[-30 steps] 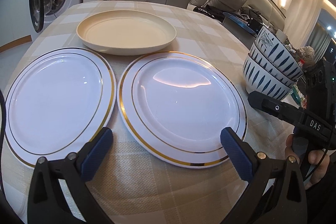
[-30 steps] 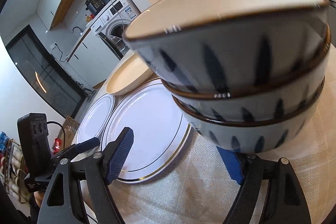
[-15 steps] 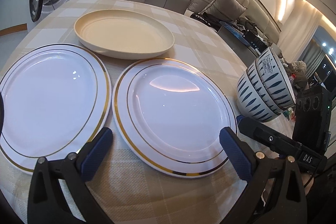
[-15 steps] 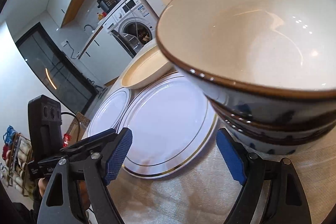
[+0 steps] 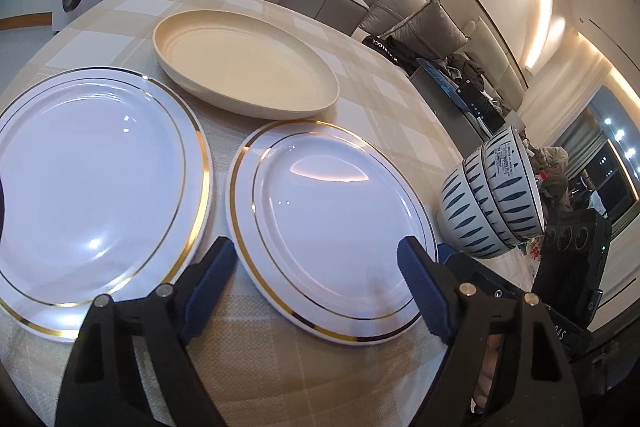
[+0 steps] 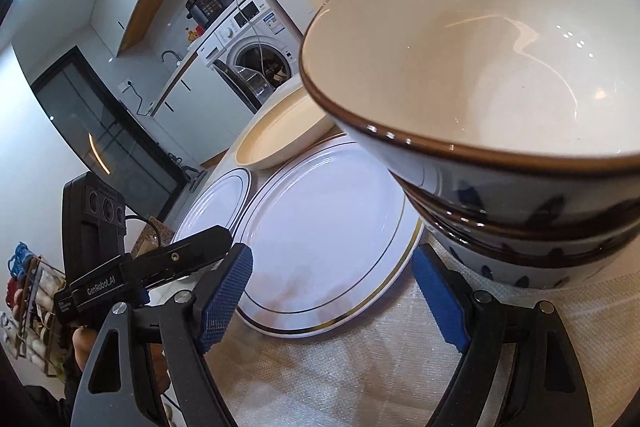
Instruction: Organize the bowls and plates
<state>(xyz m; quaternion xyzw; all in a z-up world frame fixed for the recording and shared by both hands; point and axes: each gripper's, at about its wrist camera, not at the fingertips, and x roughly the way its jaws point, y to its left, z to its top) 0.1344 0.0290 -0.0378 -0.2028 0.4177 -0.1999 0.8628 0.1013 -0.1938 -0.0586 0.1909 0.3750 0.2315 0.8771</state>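
Grippers first: the left gripper (image 5: 316,267) points down at a slant over the near rim of the right gold-rimmed plate (image 5: 328,227). Its blue pads straddle that rim without touching it, and the jaws are closing. The right gripper (image 6: 332,291) sits low and angled down too, jaws spread wide, nothing pinched. The near edge of that same plate (image 6: 324,243) lies between its pads, and the bowl stack (image 6: 500,147) is just beyond its right finger.

Stuff on the table (image 5: 360,75), which has a beige checked cloth with a woven look:
- 2 glossy white flat round plates with thin gold bands, side by side; the left plate (image 5: 92,195) nearly touches the right one
- 1 matte cream oval dish (image 5: 244,79) with a raised wall, behind them
- 3 nested bowls (image 5: 492,203), glazed white with dark blue leaf dashes and brown rims

Left view shows the stack tipped, with a sticker on the bottom bowl's underside. Right view shows the smooth white inside of the top bowl instead. Both views catch a washing machine (image 6: 256,63); only the left shows the grey sofa (image 5: 400,11).
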